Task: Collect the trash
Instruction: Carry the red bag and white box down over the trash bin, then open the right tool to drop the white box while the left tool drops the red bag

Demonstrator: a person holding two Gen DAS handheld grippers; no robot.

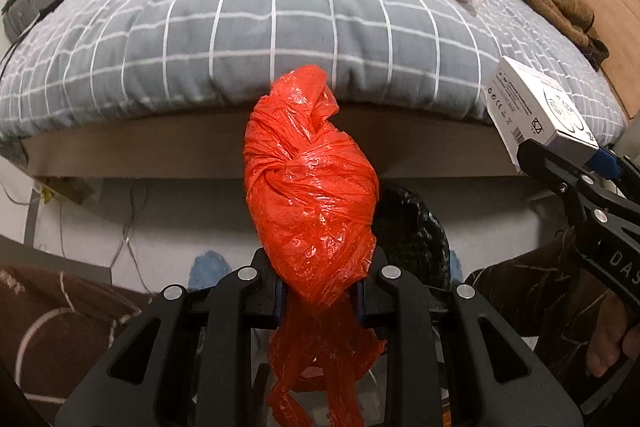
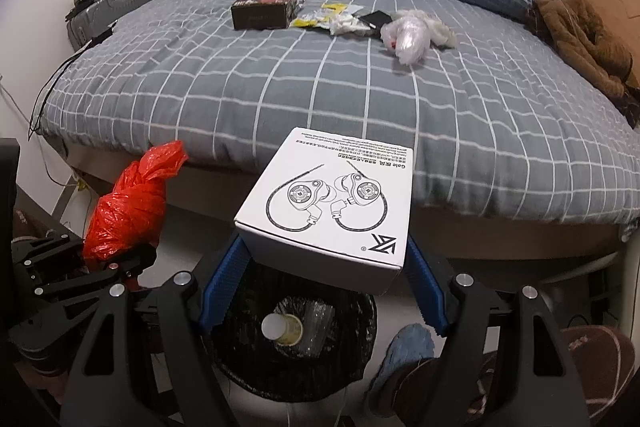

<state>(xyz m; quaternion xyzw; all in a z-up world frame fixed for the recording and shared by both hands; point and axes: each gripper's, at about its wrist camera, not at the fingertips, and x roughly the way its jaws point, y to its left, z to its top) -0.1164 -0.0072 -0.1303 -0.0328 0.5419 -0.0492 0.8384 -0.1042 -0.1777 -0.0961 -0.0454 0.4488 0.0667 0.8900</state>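
My left gripper (image 1: 320,297) is shut on a knotted orange plastic bag (image 1: 312,187), held upright in front of the bed edge; the bag also shows in the right wrist view (image 2: 128,211). My right gripper (image 2: 324,267) is shut on a white earphone box (image 2: 332,207), held flat above a black-lined trash bin (image 2: 248,355) on the floor. The box also shows in the left wrist view (image 1: 536,111). The bin holds a paper cup (image 2: 282,329) and clear plastic. It shows partly behind the bag in the left wrist view (image 1: 412,227).
On the grey checked bed (image 2: 280,87) lie a dark box (image 2: 266,7), yellow and white wrappers (image 2: 332,17), a clear plastic bag (image 2: 412,33) and a brown garment (image 2: 580,31). Suitcases (image 2: 116,7) stand at the left. Slippered feet (image 2: 592,359) are near the bin.
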